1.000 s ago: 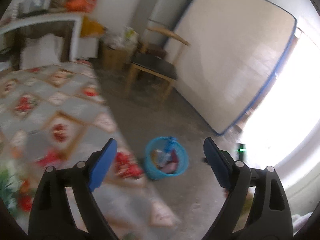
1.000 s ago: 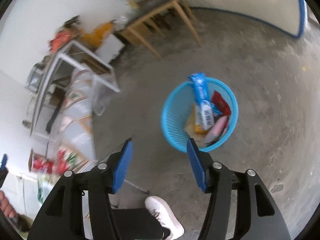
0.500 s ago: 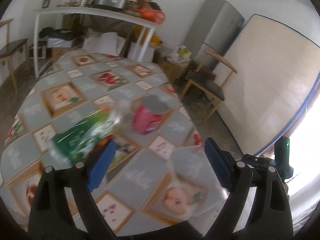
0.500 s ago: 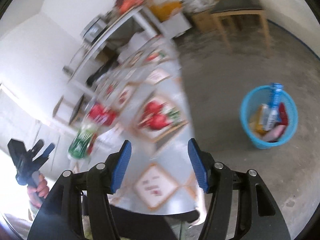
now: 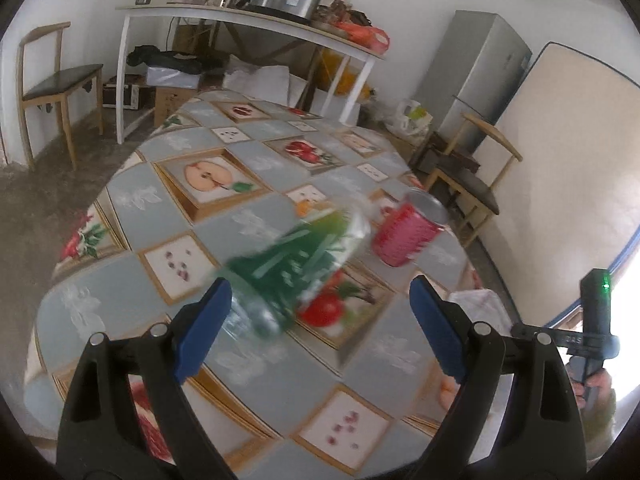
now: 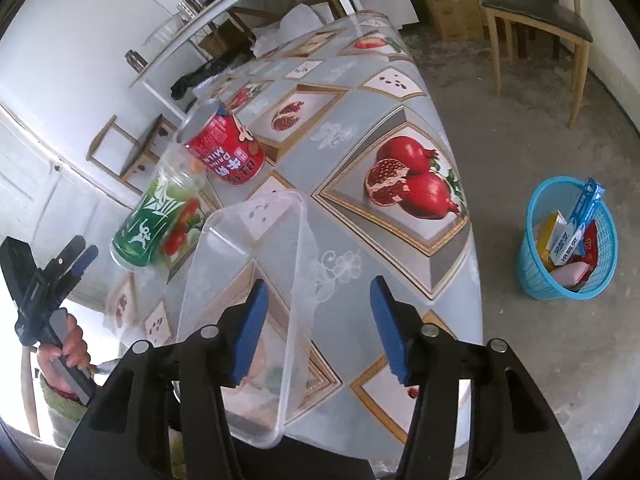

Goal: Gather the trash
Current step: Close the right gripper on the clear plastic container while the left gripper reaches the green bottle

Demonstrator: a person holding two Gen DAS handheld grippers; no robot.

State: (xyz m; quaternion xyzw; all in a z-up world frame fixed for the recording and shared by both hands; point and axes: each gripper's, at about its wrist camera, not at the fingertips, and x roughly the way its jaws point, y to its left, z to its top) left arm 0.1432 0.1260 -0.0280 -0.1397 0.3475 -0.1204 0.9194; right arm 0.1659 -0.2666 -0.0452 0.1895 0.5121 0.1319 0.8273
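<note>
A clear plastic bottle with a green label [image 5: 292, 268] lies on its side on the fruit-patterned table [image 5: 208, 220]. It also shows in the right wrist view [image 6: 160, 216]. A red drink can [image 5: 408, 232] lies just beyond it, also in the right wrist view [image 6: 224, 148]. A clear plastic container [image 6: 256, 304] lies at the table's near edge. My left gripper [image 5: 320, 328] is open and empty, just short of the bottle. My right gripper [image 6: 320, 328] is open and empty over the container's right rim. A blue trash basket [image 6: 568, 240] with several wrappers stands on the floor.
A white shelf table [image 5: 248, 20] with kitchen items stands at the back wall. Wooden chairs stand at the left [image 5: 52, 88] and right [image 5: 472, 184]. A grey fridge [image 5: 480, 80] and a mattress [image 5: 568, 160] lean at the right wall. The floor is bare concrete [image 6: 520, 140].
Both grippers swung from the floor and basket to the table. The left gripper has closed in on the bottle. The right gripper now hovers over the clear container.
</note>
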